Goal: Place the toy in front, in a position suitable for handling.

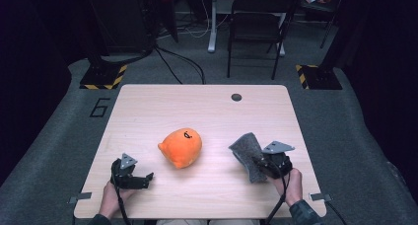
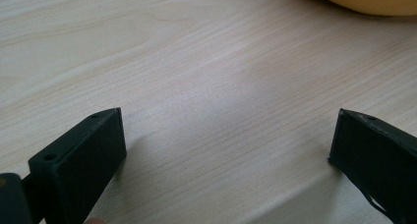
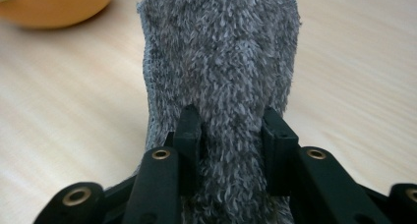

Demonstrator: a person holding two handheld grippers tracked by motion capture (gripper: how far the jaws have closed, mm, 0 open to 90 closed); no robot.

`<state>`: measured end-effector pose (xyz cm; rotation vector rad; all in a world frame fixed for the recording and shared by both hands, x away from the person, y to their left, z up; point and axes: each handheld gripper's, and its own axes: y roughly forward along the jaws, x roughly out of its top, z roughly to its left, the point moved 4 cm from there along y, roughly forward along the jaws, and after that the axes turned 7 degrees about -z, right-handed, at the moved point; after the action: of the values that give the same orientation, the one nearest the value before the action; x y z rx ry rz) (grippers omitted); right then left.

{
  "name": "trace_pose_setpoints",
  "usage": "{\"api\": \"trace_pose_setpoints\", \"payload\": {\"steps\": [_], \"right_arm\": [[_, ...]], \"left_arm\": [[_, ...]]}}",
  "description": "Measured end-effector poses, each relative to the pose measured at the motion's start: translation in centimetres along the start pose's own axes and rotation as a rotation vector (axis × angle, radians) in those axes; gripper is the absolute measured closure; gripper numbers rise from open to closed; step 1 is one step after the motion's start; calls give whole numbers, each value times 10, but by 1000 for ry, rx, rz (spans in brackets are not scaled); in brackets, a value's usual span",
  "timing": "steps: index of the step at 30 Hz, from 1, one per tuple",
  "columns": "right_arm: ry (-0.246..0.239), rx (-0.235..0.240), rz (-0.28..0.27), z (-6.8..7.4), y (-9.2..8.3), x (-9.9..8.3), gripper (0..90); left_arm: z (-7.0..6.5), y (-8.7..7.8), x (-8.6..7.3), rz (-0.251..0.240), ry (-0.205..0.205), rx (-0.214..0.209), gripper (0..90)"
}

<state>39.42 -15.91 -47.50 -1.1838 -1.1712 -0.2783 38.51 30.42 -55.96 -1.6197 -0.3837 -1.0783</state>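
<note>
I work over the pale wood-grain bench (image 1: 207,111). The round, soft orange plush (image 1: 181,147) sits mid-bench. My right claw (image 3: 231,130) pinches the shaggy grey cloth (image 3: 221,52) at the bench's right side; I should keep the pinch firm so it doesn't slip. My left claw (image 2: 226,150) rests spread, holding nothing.

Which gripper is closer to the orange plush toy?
Left, slightly. The left gripper sits open just below-left of the orange plush toy; the right gripper holds the grey cloth farther right.
</note>
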Motion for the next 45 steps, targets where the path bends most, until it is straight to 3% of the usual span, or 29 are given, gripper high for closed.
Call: {"api": "trace_pose_setpoints", "payload": {"steps": [2, 6, 14, 26, 31, 37, 41, 42, 45], "right_arm": [[11, -44, -25, -12, -5, 1, 660], [78, -117, -37, -34, -11, -2, 660], [155, -235, -5, -74, -11, -17, 658], [273, -336, 64, -112, -3, -41, 648], [316, -351, 136, -121, 9, -56, 637], [342, -370, 229, -126, 21, -71, 489], [332, -383, 237, -125, 22, -71, 347], [323, -378, 239, -125, 22, -69, 248], [336, -364, 227, -124, 20, -68, 190]], "left_arm": [[0, 0, 0, 0, 0, 0, 0], [0, 0, 0, -1, 0, 0, 0], [0, 1, 0, -6, -12, 7, 0], [0, 1, 0, -5, -11, 8, 0], [0, 1, 0, -6, -11, 8, 0], [0, 0, 0, -5, -11, 8, 0], [0, 0, 0, -5, -11, 8, 0], [0, 0, 0, -4, -10, 9, 0], [0, 0, 0, -3, -8, 8, 0]]}}
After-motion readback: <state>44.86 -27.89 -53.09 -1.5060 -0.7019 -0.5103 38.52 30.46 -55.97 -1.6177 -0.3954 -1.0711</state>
